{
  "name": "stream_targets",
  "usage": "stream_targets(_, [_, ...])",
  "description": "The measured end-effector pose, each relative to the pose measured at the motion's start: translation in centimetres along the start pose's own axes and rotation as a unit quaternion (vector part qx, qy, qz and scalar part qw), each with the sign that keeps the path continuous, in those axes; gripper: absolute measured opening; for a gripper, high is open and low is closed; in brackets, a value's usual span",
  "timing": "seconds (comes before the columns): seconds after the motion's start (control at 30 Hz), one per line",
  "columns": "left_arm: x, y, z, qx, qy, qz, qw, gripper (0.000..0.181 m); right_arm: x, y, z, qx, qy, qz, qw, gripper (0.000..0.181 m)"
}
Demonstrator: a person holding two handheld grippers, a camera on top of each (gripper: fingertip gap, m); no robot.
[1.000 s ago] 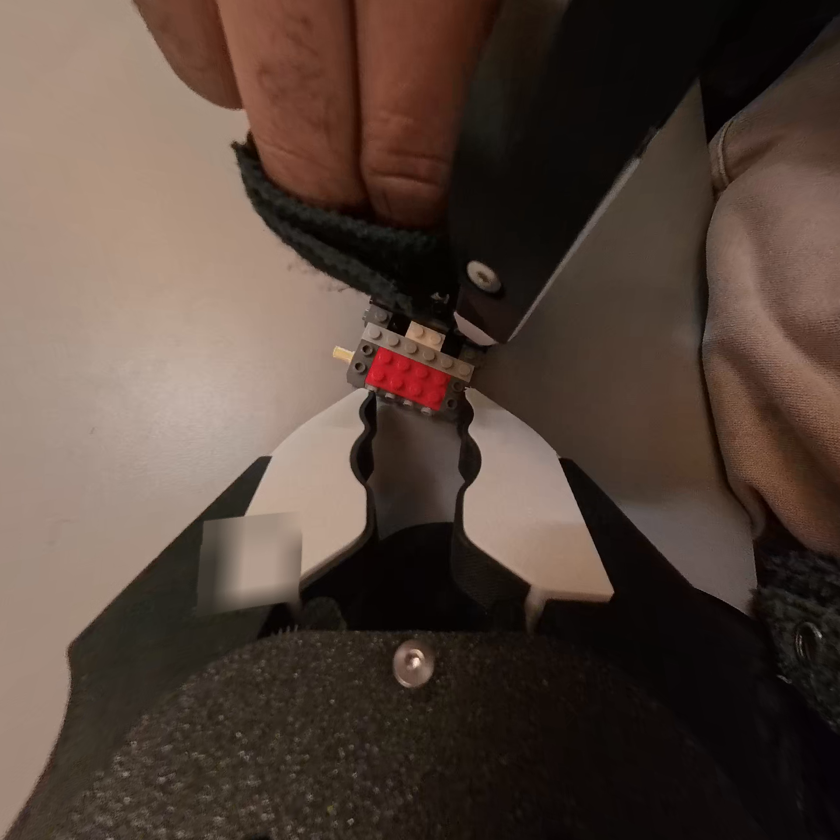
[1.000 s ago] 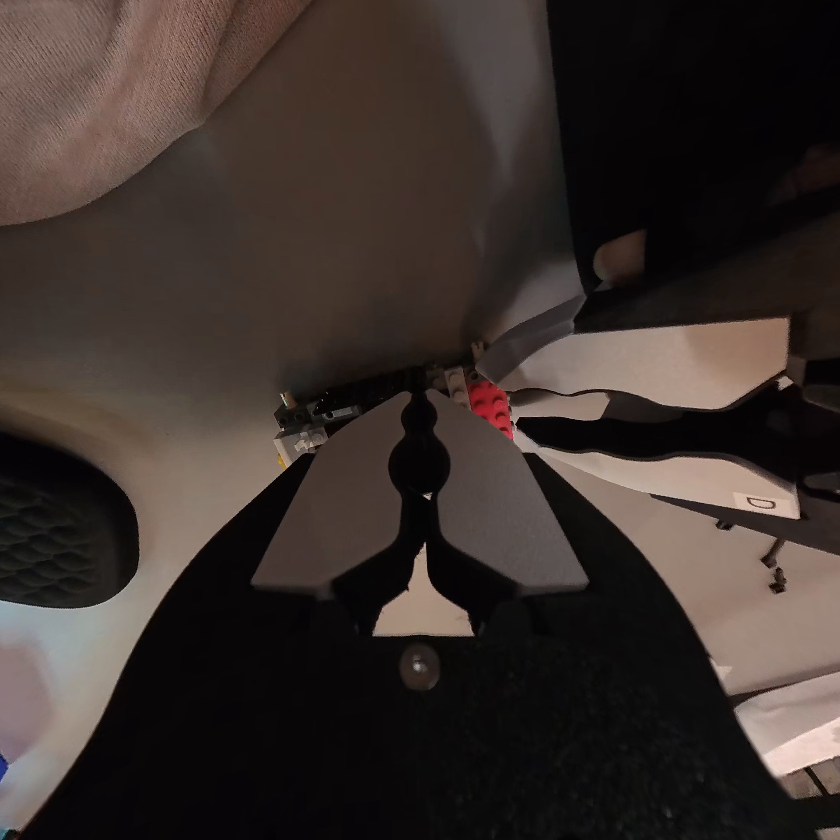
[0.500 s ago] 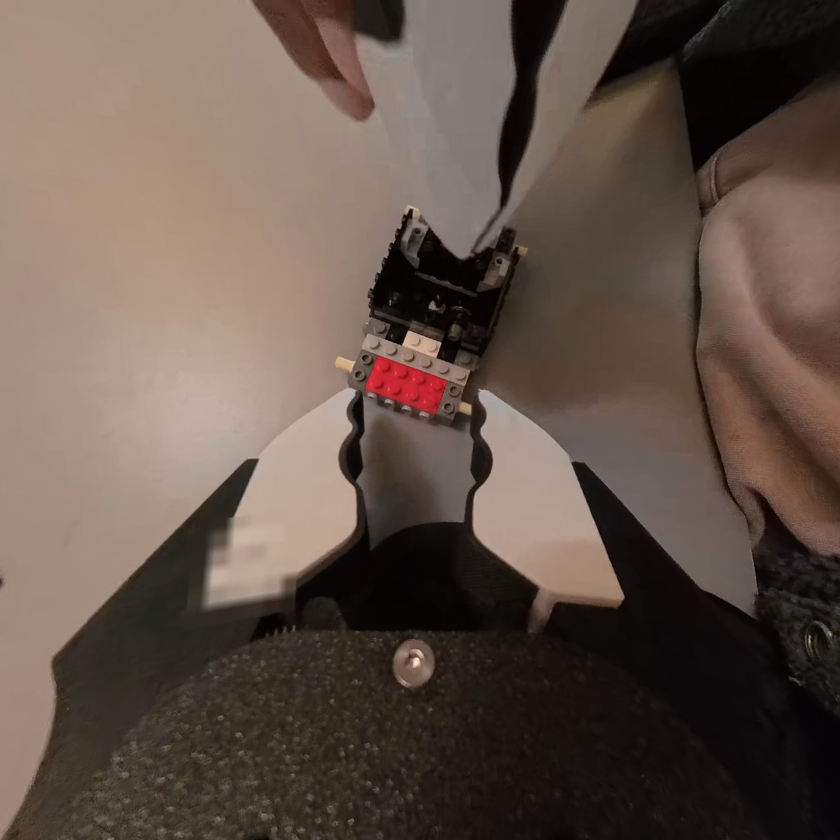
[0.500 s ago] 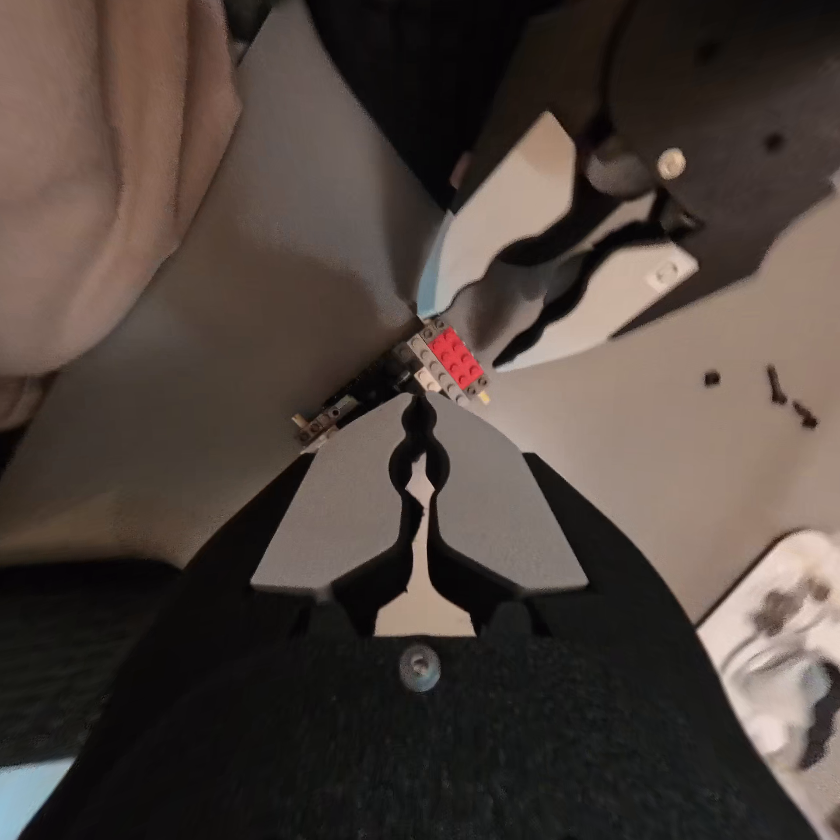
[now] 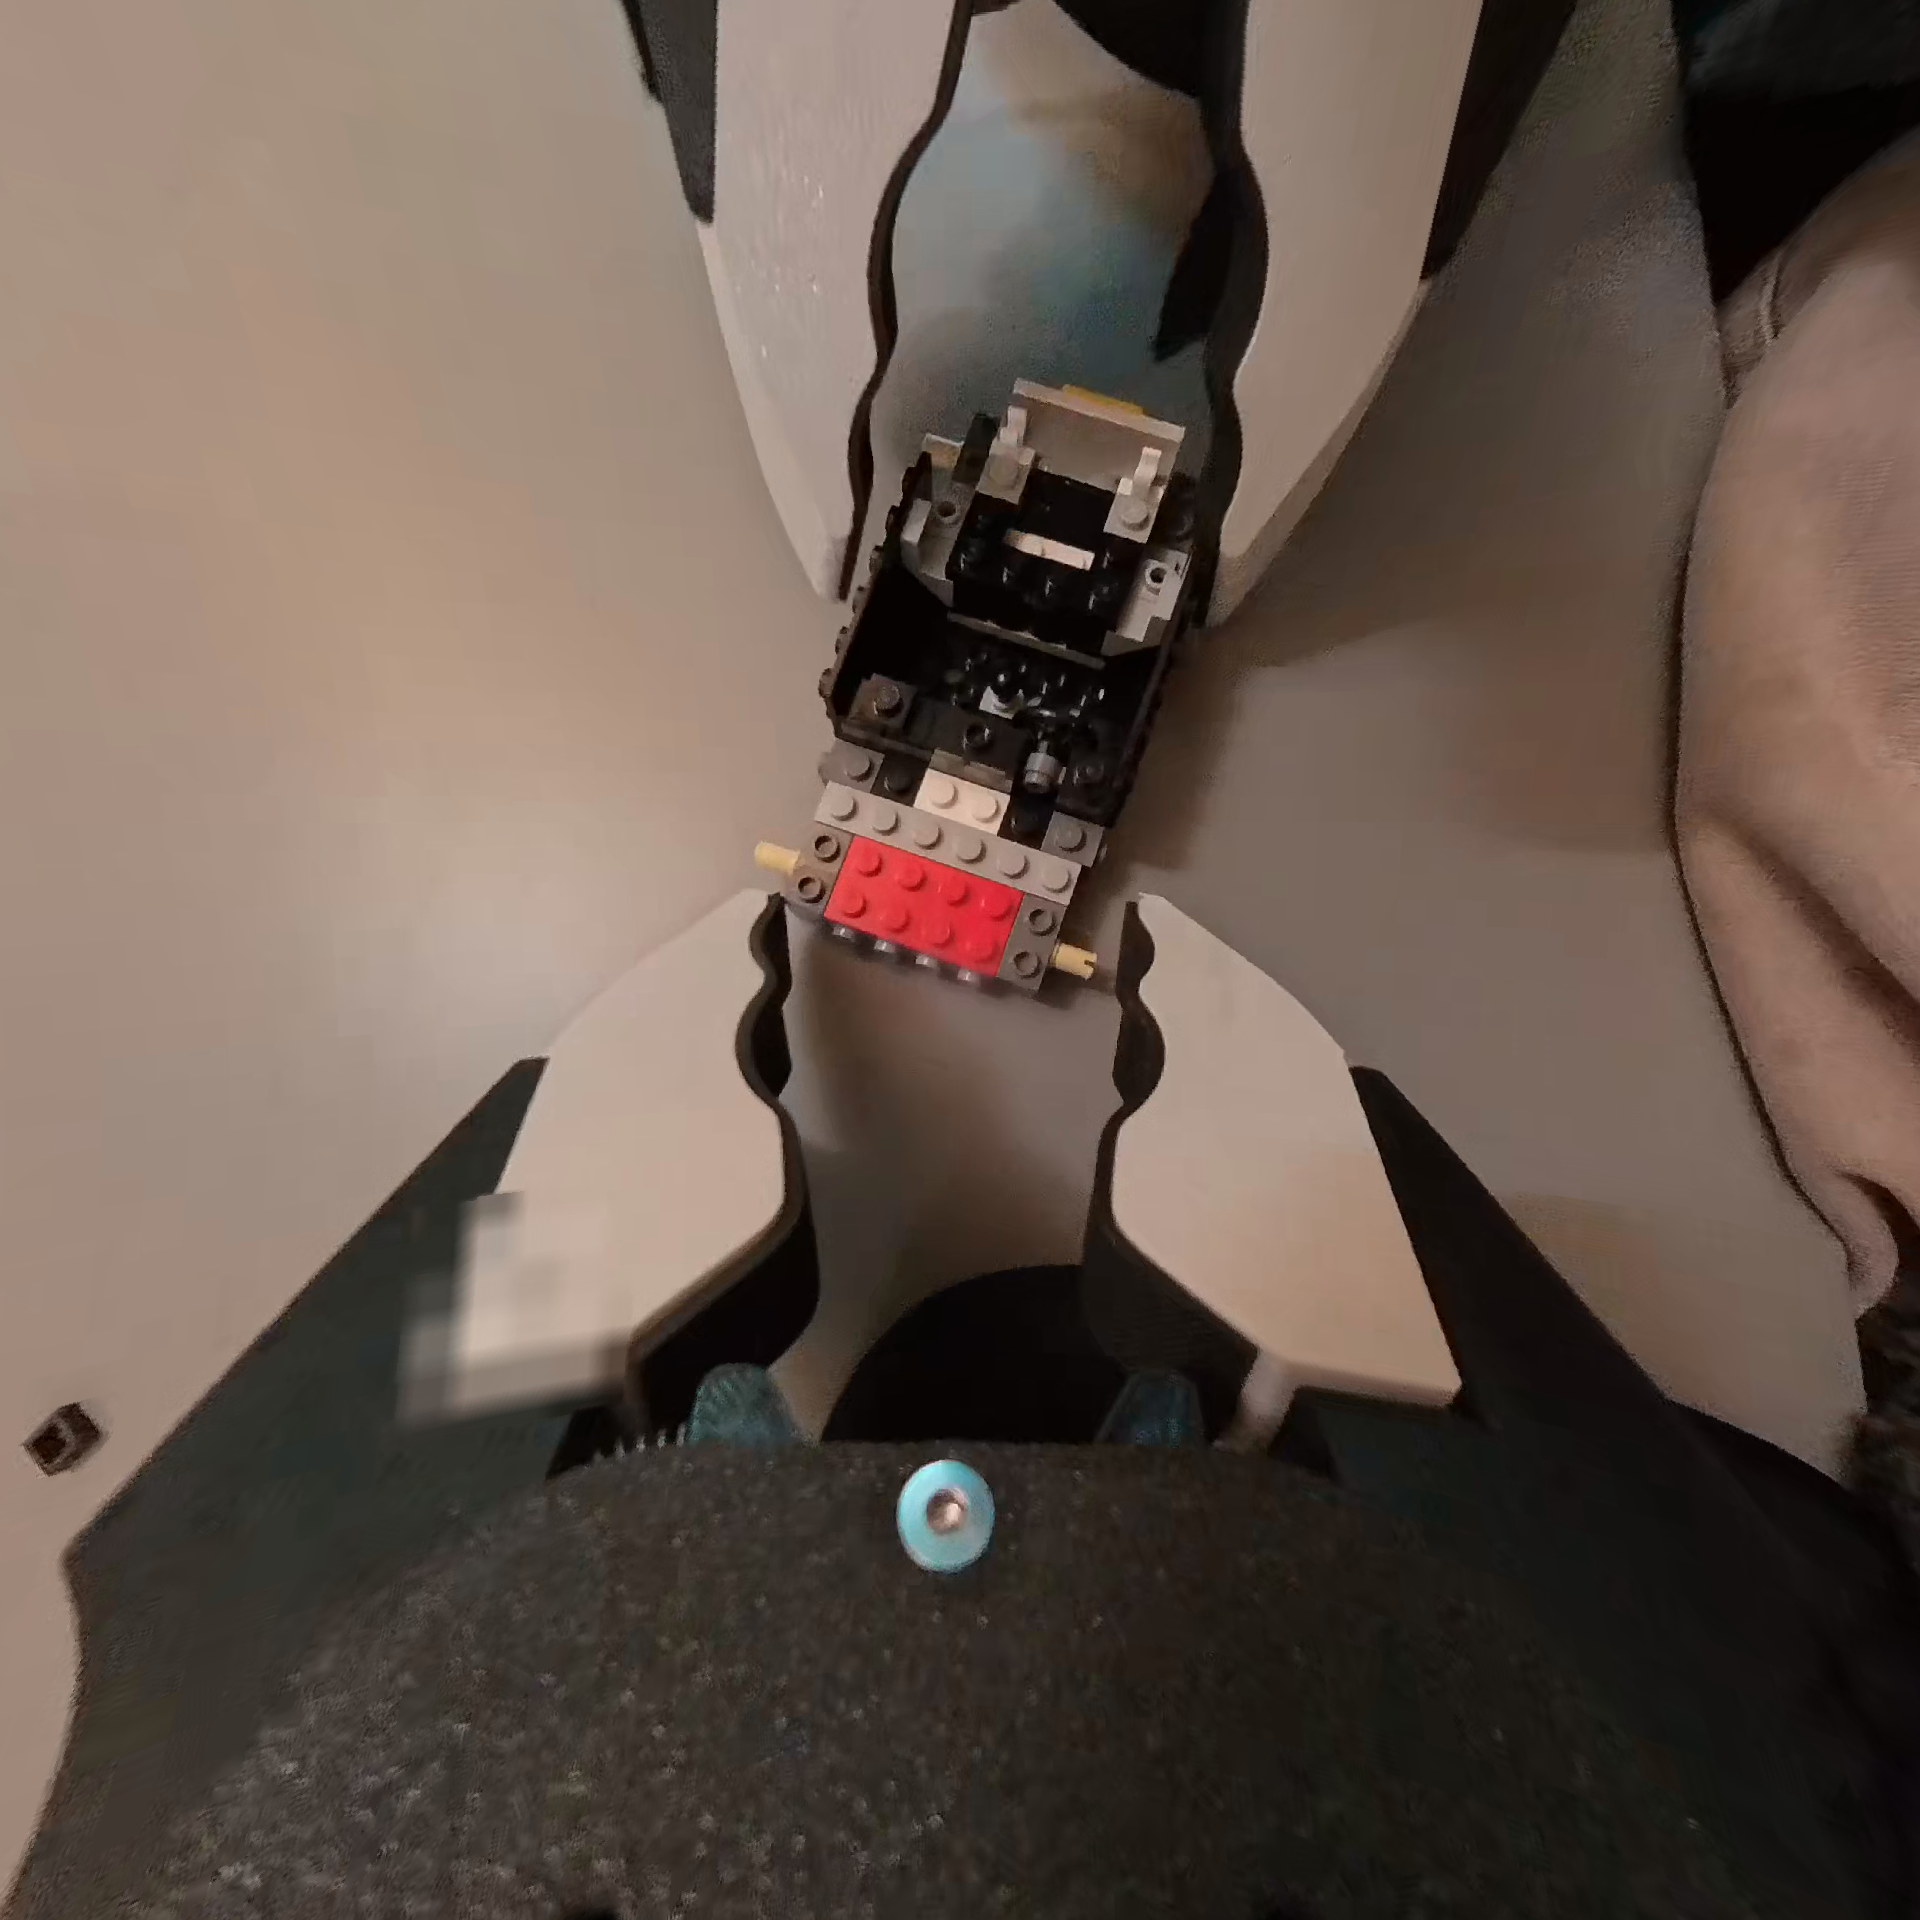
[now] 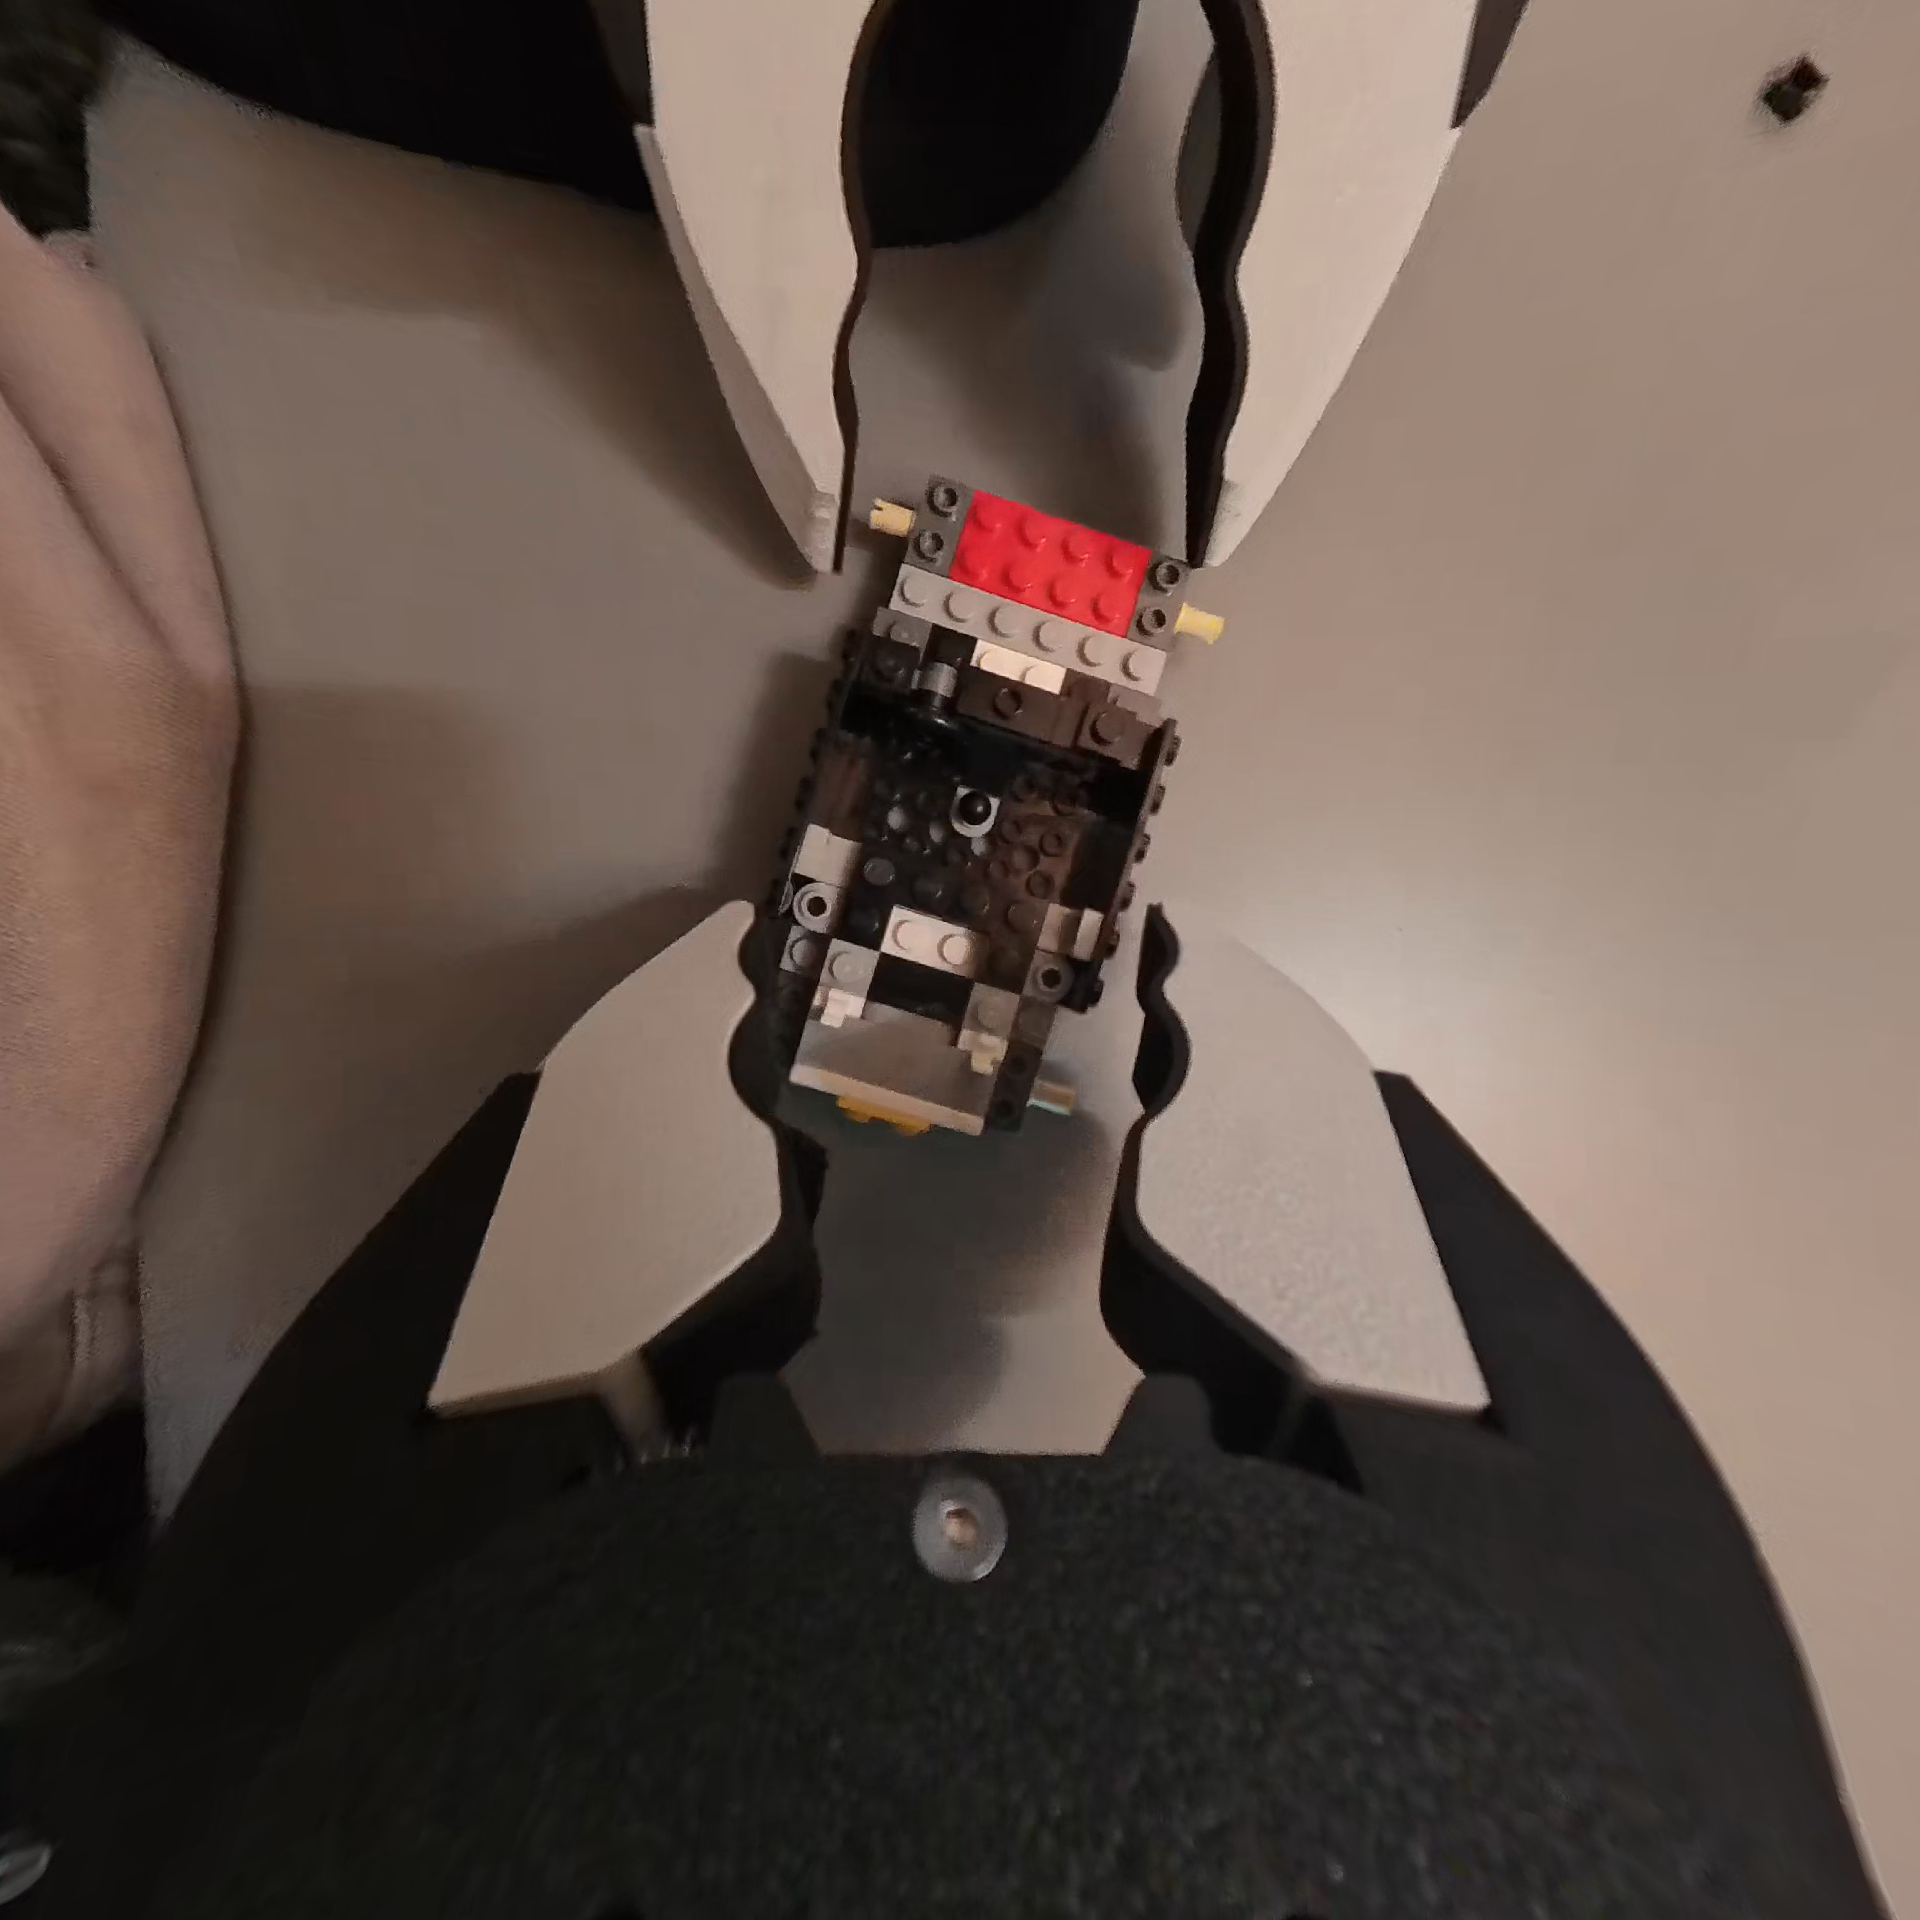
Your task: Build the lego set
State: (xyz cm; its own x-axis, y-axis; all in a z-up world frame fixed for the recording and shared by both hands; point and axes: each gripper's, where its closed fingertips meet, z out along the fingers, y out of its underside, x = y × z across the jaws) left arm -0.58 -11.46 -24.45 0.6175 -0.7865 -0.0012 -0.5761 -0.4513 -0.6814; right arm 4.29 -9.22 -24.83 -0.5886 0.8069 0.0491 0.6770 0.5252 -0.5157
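On the table (image 5: 312, 623), at nine o'clock low, we see a loose black piece (image 5: 62, 1438); at centre lies the model (image 5: 987, 707), red plate (image 5: 925, 900) toward our left gripper (image 5: 945, 914), jaws spread wide, holding nothing; at twelve, our right gripper (image 6: 945, 925) straddles its grey end, equally wide, gripping nothing.

Both views are dim and warm-toned, with soft, diffuse light on the table (image 5: 312, 623). Fisheye distortion bends the edges. Blur smears the fabric at 3 o'clock in the left wrist view and at 9 o'clock in the right. The centre is sharpest.
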Motion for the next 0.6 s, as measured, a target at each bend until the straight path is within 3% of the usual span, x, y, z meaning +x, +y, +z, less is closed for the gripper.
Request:
stream_targets(0.2, [0.2,-0.2,-0.1,-0.007,0.018,-0.015,1.000,0.056,2.5,1.7,-1.0,-0.028,-0.039,-0.101,0.994,0.065])
stream_targets(0.3, [1.2,-0.5,-0.4,0.002,0.068,-0.037,0.997,0.047,4.7,2.2,-2.1,-0.026,-0.030,-0.107,0.993,0.066])
stream_targets(0.4, [0.4,-0.7,-0.5,0.007,0.063,-0.046,0.997,0.046,6.2,1.8,-3.3,0.008,-0.002,-0.081,0.997,0.062])
stream_targets(0.6, [-0.8,-0.7,0.6,-0.007,0.054,-0.058,0.997,0.042,3.4,0.4,-4.2,0.097,0.010,-0.016,0.995,0.043])
